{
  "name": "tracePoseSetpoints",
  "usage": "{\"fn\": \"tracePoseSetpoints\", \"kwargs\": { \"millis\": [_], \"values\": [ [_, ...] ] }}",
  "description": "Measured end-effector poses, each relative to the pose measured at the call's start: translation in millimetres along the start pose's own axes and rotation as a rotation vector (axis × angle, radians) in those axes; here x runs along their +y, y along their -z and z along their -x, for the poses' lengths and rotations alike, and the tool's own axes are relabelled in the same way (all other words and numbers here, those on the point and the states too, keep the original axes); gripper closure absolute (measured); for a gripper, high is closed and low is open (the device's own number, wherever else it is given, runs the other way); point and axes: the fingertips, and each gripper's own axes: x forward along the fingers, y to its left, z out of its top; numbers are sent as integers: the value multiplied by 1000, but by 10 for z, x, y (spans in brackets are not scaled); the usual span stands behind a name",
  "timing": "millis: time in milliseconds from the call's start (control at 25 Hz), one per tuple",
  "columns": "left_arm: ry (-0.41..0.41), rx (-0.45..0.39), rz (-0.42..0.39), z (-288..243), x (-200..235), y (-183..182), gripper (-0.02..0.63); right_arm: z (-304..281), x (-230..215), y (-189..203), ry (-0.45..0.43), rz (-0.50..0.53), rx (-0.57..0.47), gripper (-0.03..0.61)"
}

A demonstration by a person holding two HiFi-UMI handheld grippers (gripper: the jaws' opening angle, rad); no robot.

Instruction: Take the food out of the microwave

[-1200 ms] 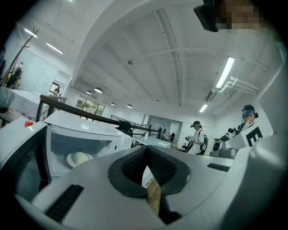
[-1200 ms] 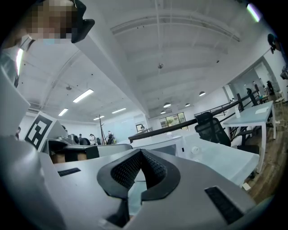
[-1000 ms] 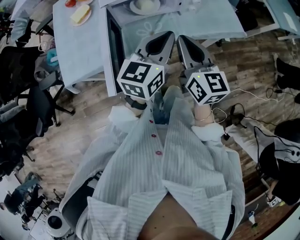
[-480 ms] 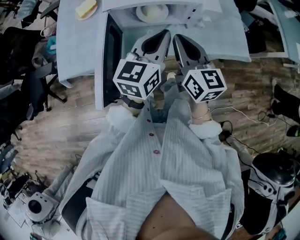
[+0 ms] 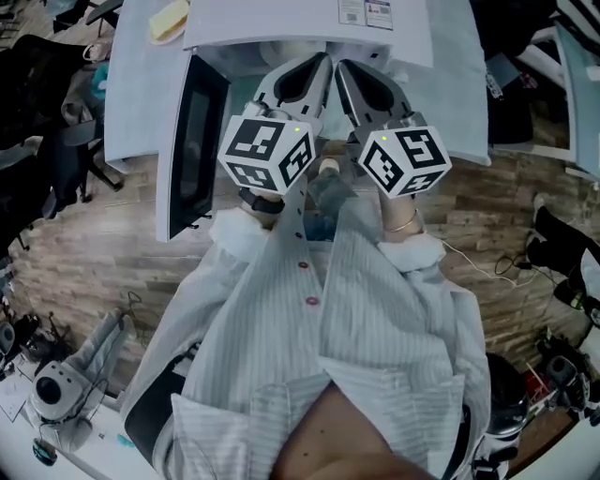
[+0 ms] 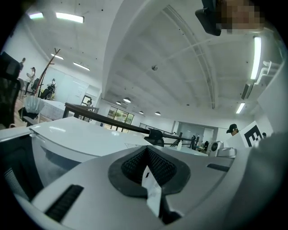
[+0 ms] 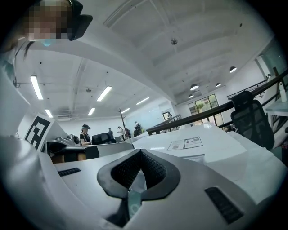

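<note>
Open microwave (image 5: 281, 21), door (image 5: 195, 141) swung wide, left tool (image 5: 322, 64) and right tool (image 5: 345, 67) before it, both closed, empty

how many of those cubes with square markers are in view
2: the left cube sits beside the open microwave door, and the right cube is just right of it. None look hidden.

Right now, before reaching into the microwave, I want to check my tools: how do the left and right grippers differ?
In the head view the left gripper slants right, beside the open door; the right gripper slants left, below the microwave's label. The left gripper's cube shows different markers from the right gripper's. Both are shut, empty, tips close together at the microwave's front.
</note>
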Motion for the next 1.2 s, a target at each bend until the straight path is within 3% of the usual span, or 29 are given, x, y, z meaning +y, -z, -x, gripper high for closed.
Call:
{"fn": "tracePoseSetpoints", "kwargs": {
  "millis": [560, 1200],
  "values": [
    [-156, -13, 48, -160, 274, 39, 606, -343, -135, 66, -151, -19, 82, 546],
    [-145, -22, 43, -114, 683, -175, 606, -731, 23, 66, -142, -47, 84, 546]
  ]
}}
